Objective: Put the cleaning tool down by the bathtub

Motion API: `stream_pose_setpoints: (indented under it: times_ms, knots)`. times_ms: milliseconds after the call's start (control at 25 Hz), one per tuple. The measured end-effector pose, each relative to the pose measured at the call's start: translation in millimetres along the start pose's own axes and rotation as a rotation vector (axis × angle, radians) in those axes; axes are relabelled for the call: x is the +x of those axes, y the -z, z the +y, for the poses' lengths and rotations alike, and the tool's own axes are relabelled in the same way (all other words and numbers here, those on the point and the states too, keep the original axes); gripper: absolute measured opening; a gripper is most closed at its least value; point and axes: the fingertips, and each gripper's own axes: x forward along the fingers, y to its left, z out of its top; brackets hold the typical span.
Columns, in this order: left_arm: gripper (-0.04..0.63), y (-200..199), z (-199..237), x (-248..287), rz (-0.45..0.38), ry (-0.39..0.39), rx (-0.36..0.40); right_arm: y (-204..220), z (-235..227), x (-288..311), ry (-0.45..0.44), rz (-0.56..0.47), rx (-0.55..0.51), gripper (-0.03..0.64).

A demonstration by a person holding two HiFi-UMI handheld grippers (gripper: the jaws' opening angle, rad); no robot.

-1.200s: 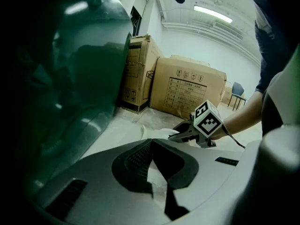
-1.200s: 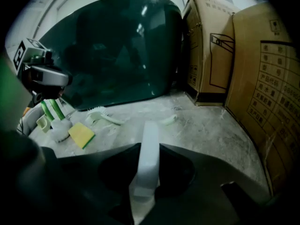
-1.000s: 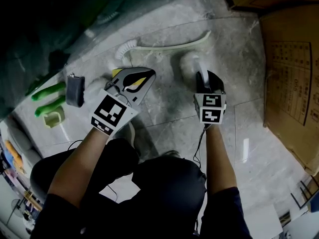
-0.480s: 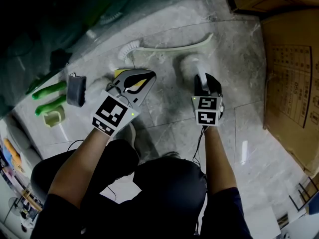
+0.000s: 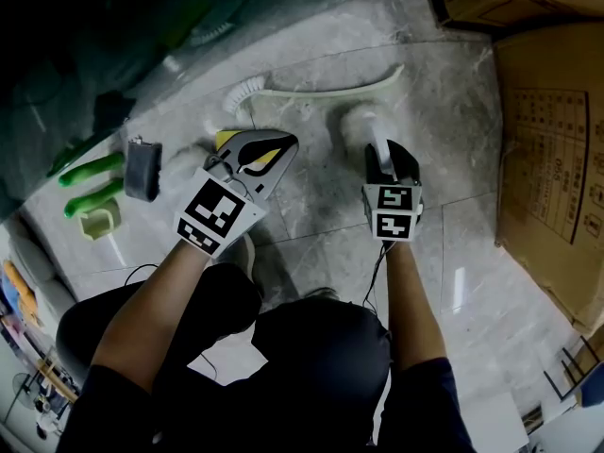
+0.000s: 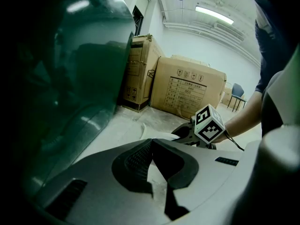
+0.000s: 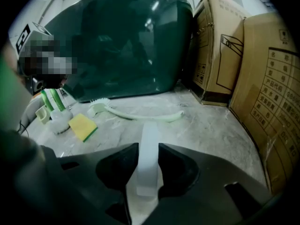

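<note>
Head view, from the left: the dark green bathtub [image 5: 85, 45] fills the upper left corner, ahead and to the left of the left hand-held gripper [image 5: 278, 152]. Two green handles [image 5: 90, 176] and a dark block [image 5: 142, 170] lie on the grey marble floor [image 5: 472, 159], well to that gripper's left. A yellow sponge [image 5: 225, 138] shows just under it. In the left gripper view its jaws meet at the tips with nothing between them. Ahead of both grippers lies a long pale brush [image 5: 321, 87], bristles to the left, near the bathtub.

The cleaning tool [image 5: 357, 121] is a white brush with a round fluffy head. The head rests on the floor just ahead of the right hand-held gripper [image 5: 381, 154], between that gripper and the long pale brush. Its long axis runs along the gripper's jaws: the head points away from the person toward the bathtub side, and the handle comes back into the jaws. In the right gripper view the translucent white handle [image 7: 149, 158] lies between the jaws, which have just been opening. The pads sit close on either side without clamping it. Cardboard boxes [image 5: 547, 140] stand to the right of this gripper.
</note>
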Motion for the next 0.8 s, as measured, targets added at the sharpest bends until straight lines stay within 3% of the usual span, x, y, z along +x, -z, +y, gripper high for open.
stream_pose_setpoints:
  times_ms: [280, 800]
  knots:
    - [0.032, -4, 2, 2, -0.016, 0.005, -0.004, -8, 5, -7, -0.014, -0.02, 0.033, 0.186]
    - [0.032, -26, 18, 0, -0.047, 0.018, 0.022, -32, -7, -35, 0.028, -0.069, 0.045, 0.221]
